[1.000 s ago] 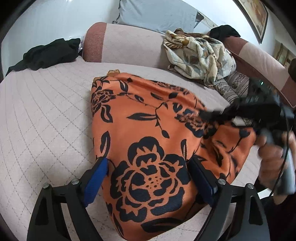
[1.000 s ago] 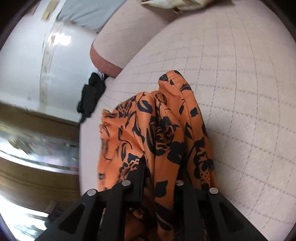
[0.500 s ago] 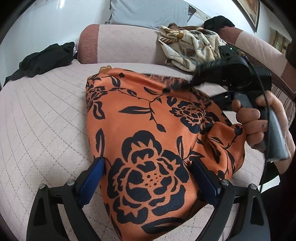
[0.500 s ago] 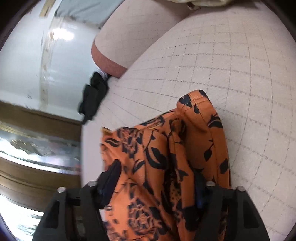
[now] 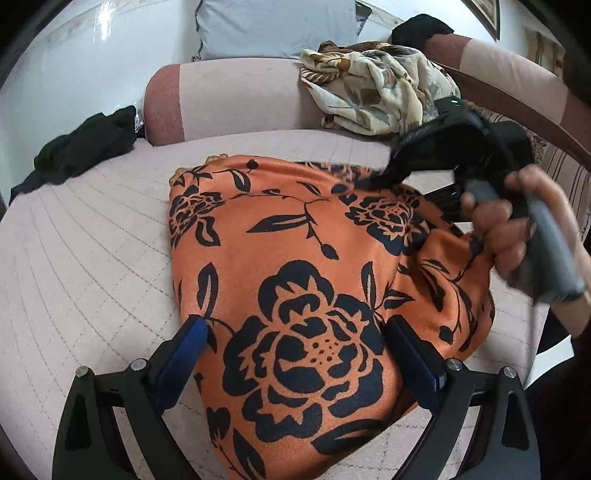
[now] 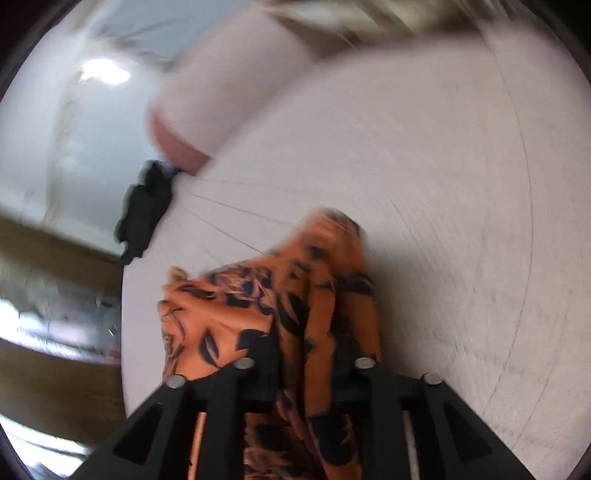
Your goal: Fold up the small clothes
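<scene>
An orange garment with black flowers (image 5: 295, 280) lies on the pale quilted bed (image 5: 74, 266). My left gripper (image 5: 295, 347) is open, its blue-padded fingers (image 5: 181, 354) straddling the garment's near end. My right gripper (image 6: 306, 354) is shut on a bunched fold of the orange garment (image 6: 258, 306); its view is motion-blurred. In the left wrist view the right gripper (image 5: 373, 181) sits at the garment's far right edge, held by a hand (image 5: 506, 229).
A black garment (image 5: 81, 151) lies at the bed's left edge, also in the right wrist view (image 6: 144, 210). A cream floral cloth (image 5: 373, 92) is heaped on the bolster (image 5: 236, 99) at the back. A blue-grey pillow (image 5: 273, 26) leans behind it.
My right gripper was open half a second ago and has closed on the garment's fold, moving fast across the cloth. My left gripper has stayed open over the near end.
</scene>
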The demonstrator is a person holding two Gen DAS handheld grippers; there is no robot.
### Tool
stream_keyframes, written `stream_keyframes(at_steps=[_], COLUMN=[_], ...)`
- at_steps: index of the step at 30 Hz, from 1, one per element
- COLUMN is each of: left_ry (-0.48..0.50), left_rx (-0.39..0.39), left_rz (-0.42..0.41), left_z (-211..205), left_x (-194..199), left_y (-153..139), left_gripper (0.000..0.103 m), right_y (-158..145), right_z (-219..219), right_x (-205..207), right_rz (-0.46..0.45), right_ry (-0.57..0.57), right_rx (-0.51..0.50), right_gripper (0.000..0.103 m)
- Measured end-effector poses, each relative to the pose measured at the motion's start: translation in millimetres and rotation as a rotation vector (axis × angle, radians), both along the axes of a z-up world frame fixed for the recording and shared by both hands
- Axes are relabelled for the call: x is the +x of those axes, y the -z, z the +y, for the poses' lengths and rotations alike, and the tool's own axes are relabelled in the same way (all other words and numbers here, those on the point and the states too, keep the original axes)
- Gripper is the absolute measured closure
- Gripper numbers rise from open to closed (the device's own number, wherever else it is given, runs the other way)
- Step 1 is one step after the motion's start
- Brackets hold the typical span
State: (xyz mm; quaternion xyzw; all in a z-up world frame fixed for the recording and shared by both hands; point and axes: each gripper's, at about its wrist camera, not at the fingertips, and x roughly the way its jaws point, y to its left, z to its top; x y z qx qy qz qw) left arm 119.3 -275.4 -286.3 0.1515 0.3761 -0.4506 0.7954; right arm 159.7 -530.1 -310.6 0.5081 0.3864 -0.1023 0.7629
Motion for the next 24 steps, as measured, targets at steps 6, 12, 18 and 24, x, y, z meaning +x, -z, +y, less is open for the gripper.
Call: stream_keyframes(at_steps=[6,12,18,24], left_ry=[-0.011,-0.133,-0.187,-0.18], left_rx=[-0.075,-0.186,-0.045,0.03], left_rz=[0.111,0.139,0.128,0.171], left_z=[20.7,56.6,53.4,49.7], left_x=[15.6,35.3,36.8,36.7], left_y=[-11.8,-32.6,-14.8,-1.8], left_gripper=[0.006,0.006,0.006,0.006], right_y=[-39.0,-78.2,-61.0,-7.5], right_z=[-9.5,33.2,90.8,94.7], right_x=[-57.9,-93.3,-96.8,-108.8], right_rz=[-0.161,-0.311,-0.135,0.065], right_ry=[0.098,-0.042,-0.207,-0.188], right_rx=[-0.014,-0.102,-0.208,-0.099], right_gripper=[0.035,0.069,0.074,0.085])
